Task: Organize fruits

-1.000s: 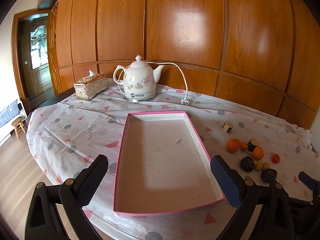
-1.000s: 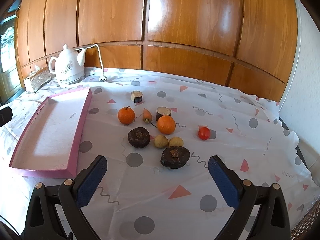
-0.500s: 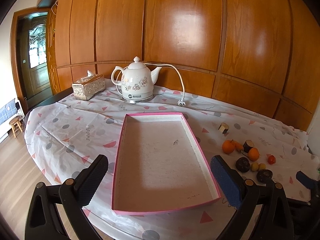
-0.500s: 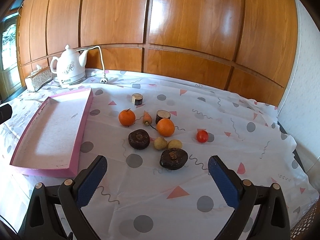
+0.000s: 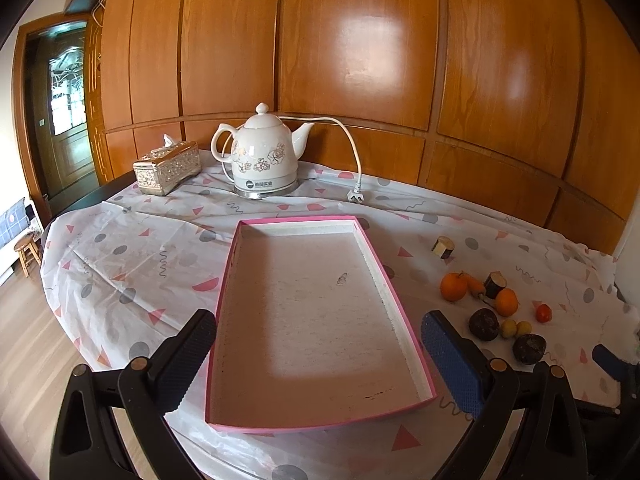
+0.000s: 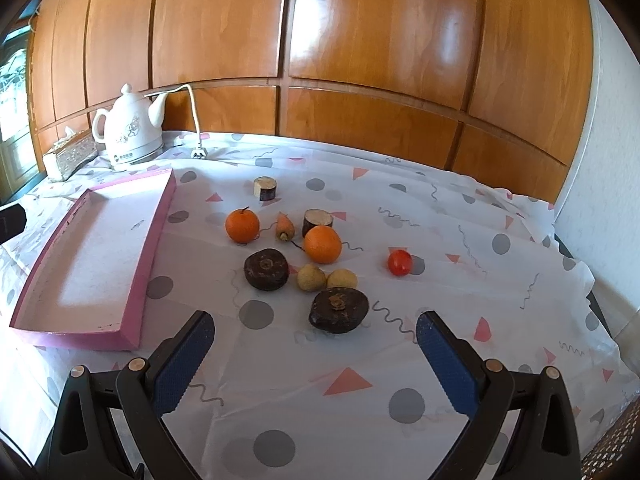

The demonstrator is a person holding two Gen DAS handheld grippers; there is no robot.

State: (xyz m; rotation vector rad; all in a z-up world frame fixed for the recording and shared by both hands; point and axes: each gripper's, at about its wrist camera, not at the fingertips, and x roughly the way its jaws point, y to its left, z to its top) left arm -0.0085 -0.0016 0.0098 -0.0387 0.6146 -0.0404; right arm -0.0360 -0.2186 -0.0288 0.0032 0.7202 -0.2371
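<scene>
1. Through the left wrist camera, our left gripper (image 5: 318, 360) hangs with its dark-padded jaws spread wide and nothing between them, low over the near end of the shallow pink-rimmed rectangular tray (image 5: 384, 276), whose pale floor is bare
2. From the tray, the white ceramic electric kettle with a flower print (image 5: 262, 156) stands at 12 o'clock on its base, its white cord and plug (image 5: 356, 197) trailing to the cloth beside it; the silver patterned tissue box (image 5: 168, 167) sits at about 10 o'clock
3. The fruit cluster lies at 3 o'clock from the tray on the white tablecloth with grey dots and pink triangles (image 5: 132, 264), well apart from the left gripper
4. Through the right wrist camera, our right gripper (image 6: 314, 354) is also spread wide and empty above the cloth, with the nearer dark round fruit (image 6: 339, 310) just ahead at 12 o'clock
5. Beyond it lie two small yellow fruits (image 6: 311, 277) touching, a second dark round fruit (image 6: 267, 269), two oranges (image 6: 322, 244), a small carrot-like piece (image 6: 285, 226), two short cut wooden-looking cylinders (image 6: 318, 220) and, at 2 o'clock, a small red tomato (image 6: 399, 262)
6. Here the tray lies at 10 o'clock from the gripper, apart from all the fruit
</scene>
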